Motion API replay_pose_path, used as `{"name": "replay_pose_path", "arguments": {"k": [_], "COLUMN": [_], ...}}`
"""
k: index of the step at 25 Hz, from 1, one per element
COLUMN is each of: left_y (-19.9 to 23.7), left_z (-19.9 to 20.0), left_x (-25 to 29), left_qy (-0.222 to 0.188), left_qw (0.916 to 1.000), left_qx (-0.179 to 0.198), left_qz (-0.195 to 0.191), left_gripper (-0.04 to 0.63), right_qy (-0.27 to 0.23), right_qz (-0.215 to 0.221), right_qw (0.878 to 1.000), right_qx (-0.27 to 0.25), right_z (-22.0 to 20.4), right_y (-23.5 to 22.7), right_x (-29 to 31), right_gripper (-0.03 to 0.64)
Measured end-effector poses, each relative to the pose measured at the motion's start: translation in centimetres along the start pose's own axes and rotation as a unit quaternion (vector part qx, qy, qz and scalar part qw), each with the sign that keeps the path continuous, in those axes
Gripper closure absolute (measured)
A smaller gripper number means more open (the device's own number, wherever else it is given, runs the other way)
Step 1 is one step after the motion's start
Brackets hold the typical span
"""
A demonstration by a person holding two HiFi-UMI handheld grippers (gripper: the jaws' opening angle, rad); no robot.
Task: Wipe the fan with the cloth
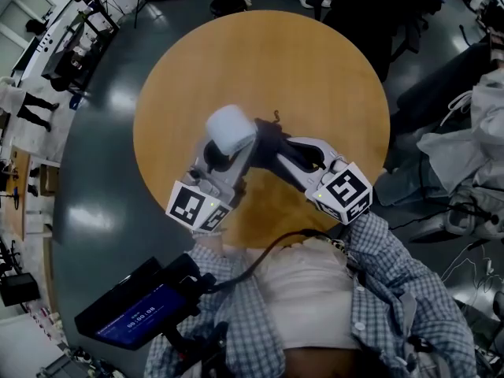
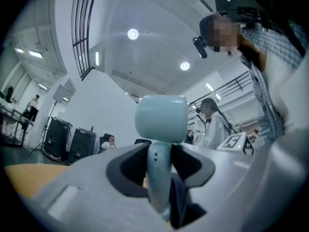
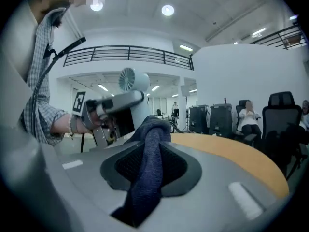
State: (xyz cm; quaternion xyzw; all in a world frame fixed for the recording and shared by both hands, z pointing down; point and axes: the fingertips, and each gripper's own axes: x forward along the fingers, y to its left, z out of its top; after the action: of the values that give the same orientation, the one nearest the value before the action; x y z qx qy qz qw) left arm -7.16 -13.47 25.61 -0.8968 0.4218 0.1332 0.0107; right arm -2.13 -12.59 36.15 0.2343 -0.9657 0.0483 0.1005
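Pale-blue fan: stem clamped between the jaws of the left gripper, head just past their tips. Dark-blue cloth: pinched in the closed jaws of the right gripper, bunched end beyond the tips, just beside the fan, contact not discernible. Both grippers sit above a round wooden table.

Bare tabletop all round, with two grippers crowding its near middle.
The round tan wooden table is bare across its far half and both sides, leaving free passage there. Over the near middle, the left gripper clamps the small pale blue plastic fan. The right gripper clamps the dark blue cloth just beside it, closing the gap between them. Black office chairs stand beyond the table's edge.
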Motion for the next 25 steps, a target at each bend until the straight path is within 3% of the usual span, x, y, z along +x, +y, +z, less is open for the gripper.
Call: {"name": "replay_pose_path", "arguments": {"k": [4, 8, 12, 15, 17, 19, 22, 25], "left_y": [-0.4, -0.7, -0.9, -1.5, -2.1, -2.4, -2.2, -2.0], "left_z": [-0.4, -0.3, -0.3, -0.4, -0.4, -0.1, -0.2, 0.0], "left_x": [-0.2, -0.2, -0.1, 0.1, 0.3, 0.6, 0.3, -0.2], "left_qy": [0.010, 0.013, 0.015, 0.018, 0.020, 0.022, 0.024, 0.008], "left_qw": [0.9999, 0.9996, 0.9992, 0.9989, 0.9985, 0.9980, 0.9977, 0.9984], "left_qx": [-0.001, 0.003, 0.004, 0.005, 0.007, 0.012, 0.016, 0.008], "left_qz": [-0.014, -0.026, -0.036, -0.043, -0.051, -0.058, -0.061, -0.056], "left_gripper": [0.448, 0.448, 0.448, 0.448, 0.448, 0.448, 0.448, 0.448], "right_qy": [0.044, -0.027, -0.121, -0.145, -0.128, -0.097, -0.064, -0.016], "right_qz": [-0.018, -0.024, 0.042, 0.124, 0.179, 0.205, 0.185, 0.147], "right_qw": [0.999, 0.999, 0.991, 0.981, 0.975, 0.974, 0.980, 0.989], "right_qx": [0.013, -0.009, -0.038, -0.033, -0.027, -0.016, 0.021, 0.025], "right_z": [-1.8, 6.7, 18.1, 22.4, 22.5, 21.2, 18.2, 13.2], "right_y": [-2.3, -5.2, -4.1, -1.3, 0.7, 1.1, -0.9, -2.8], "right_x": [-0.8, -2.4, -1.5, 0.7, 2.4, 4.1, 6.0, 7.0], "right_gripper": [0.526, 0.526, 0.526, 0.526, 0.526, 0.526, 0.526, 0.526]}}
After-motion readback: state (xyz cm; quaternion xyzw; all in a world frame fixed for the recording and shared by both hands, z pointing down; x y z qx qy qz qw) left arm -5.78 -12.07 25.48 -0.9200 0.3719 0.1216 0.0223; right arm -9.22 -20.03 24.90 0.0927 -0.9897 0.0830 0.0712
